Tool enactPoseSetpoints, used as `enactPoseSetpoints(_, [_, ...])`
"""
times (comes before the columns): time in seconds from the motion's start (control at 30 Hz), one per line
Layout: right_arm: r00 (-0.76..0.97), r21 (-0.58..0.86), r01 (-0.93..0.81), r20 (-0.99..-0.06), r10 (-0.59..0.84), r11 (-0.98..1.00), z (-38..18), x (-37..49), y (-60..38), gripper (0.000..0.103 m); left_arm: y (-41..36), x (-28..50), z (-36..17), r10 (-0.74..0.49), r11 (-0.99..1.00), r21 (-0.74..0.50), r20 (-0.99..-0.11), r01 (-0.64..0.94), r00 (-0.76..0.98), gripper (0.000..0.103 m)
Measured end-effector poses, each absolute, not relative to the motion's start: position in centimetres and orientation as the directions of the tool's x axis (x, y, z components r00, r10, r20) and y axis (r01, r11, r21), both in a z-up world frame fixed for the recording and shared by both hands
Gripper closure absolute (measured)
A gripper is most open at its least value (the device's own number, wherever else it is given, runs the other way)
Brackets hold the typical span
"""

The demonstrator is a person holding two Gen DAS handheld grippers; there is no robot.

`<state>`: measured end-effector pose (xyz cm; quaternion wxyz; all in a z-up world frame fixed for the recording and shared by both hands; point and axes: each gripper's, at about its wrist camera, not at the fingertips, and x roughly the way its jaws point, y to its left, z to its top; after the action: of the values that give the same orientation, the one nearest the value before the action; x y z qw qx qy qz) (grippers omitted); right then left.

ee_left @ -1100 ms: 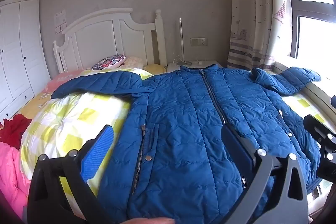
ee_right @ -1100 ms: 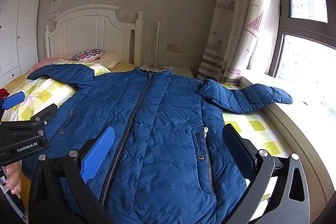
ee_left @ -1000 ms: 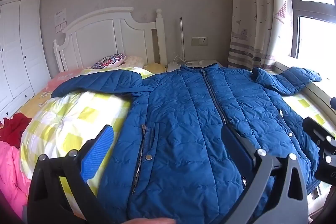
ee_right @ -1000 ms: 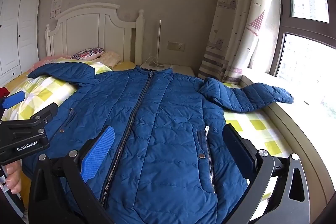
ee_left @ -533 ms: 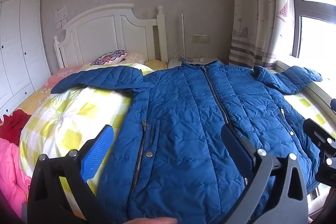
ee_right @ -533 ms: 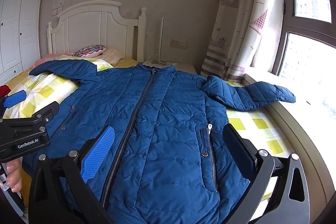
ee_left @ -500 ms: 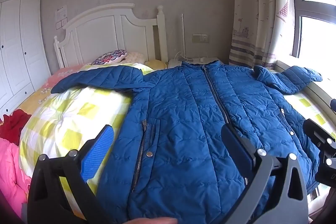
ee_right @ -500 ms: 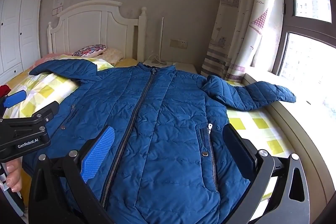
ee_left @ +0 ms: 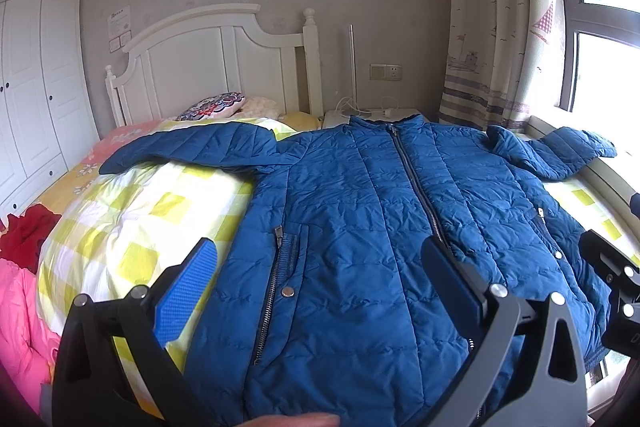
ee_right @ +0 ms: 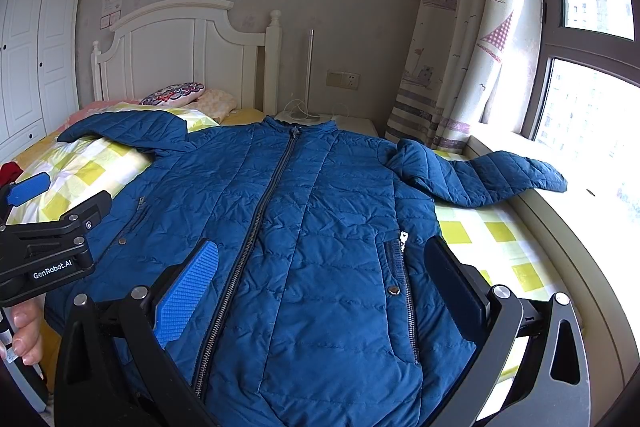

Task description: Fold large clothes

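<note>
Fingers spread wide and empty on both grippers above the hem of the blue jacket (ee_left: 360, 227).
Left gripper (ee_left: 320, 291) hangs over the jacket's left pocket side, right gripper (ee_right: 324, 291) over its zip and right pocket, probably to survey before the first fold. The jacket lies front-up and zipped on the bed (ee_left: 132, 219), sleeves (ee_right: 480, 179) spread outward, so either is free to fold inward.
</note>
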<state>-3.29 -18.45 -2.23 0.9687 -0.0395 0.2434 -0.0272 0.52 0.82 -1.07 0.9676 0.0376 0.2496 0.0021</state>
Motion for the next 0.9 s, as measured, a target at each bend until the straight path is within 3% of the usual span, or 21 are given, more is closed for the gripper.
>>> enactPoseSetpoints(0.9, [0.874, -0.077, 0.025, -0.483, -0.059, 0.997, -2.49, -3.26, -18.39, 0.004, 1.14, 0.51, -1.26, 0.019, 0.997, 0.069, -0.485, 0.016, 0.874, 0.002])
